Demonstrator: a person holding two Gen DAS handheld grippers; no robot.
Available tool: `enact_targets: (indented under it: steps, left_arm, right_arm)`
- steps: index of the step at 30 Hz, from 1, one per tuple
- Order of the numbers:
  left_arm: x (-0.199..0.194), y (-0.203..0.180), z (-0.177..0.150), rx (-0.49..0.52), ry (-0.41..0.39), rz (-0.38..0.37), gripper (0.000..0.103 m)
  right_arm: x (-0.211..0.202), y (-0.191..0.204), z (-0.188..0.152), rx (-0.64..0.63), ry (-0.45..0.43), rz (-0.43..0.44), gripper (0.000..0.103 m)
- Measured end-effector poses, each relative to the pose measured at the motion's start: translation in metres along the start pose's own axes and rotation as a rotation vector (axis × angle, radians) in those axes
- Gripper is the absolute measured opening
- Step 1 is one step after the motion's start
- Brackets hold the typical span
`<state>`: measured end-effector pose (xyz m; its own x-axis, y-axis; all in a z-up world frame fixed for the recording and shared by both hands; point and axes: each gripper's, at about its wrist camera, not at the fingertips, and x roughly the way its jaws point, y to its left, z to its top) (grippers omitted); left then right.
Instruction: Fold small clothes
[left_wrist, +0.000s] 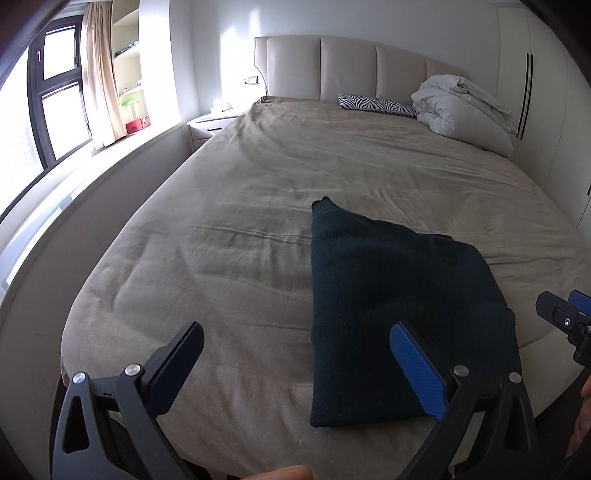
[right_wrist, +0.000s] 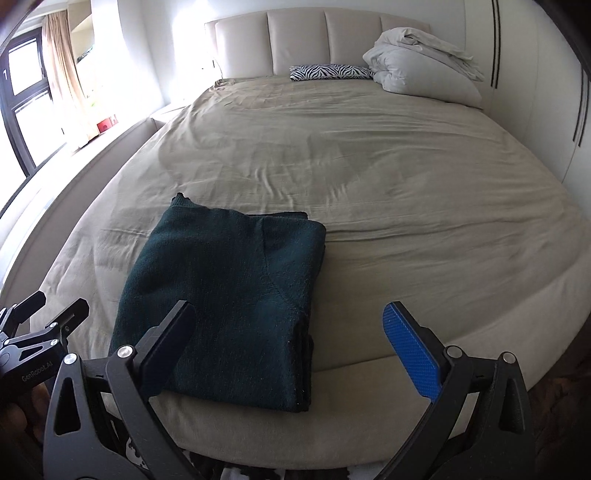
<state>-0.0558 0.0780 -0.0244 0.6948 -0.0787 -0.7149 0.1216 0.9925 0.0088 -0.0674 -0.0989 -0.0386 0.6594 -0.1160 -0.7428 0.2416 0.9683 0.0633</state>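
Right gripper (left_wrist: 565, 314) cut by frame edge; sweater (right_wrist: 229, 295) underside hidden.

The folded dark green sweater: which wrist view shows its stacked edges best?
The right wrist view: the sweater lies whole on the bed, its layered right edge visible. In the left wrist view, the left gripper's blue finger pad covers part of it, and no layers show.

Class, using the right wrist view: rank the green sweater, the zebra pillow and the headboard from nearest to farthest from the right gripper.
1. Green sweater: folded on the bed's near edge, just ahead and left of the right gripper.
2. Zebra pillow: far end of the bed, right of centre.
3. Headboard: behind the pillow, against the wall.
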Motion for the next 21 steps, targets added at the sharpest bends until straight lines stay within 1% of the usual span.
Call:
enact_targets:
  steps: [7, 21]
  left_arm:
    - [0.003, 0.003, -0.001, -0.014, 0.011, -0.011, 0.103]
    - [0.006, 0.003, -0.005, -0.024, 0.023, -0.015, 0.103]
  right_arm:
    - [0.009, 0.003, -0.007, 0.003, 0.042, -0.014, 0.103]
    - [0.014, 0.002, -0.01, 0.014, 0.055, -0.021, 0.103]
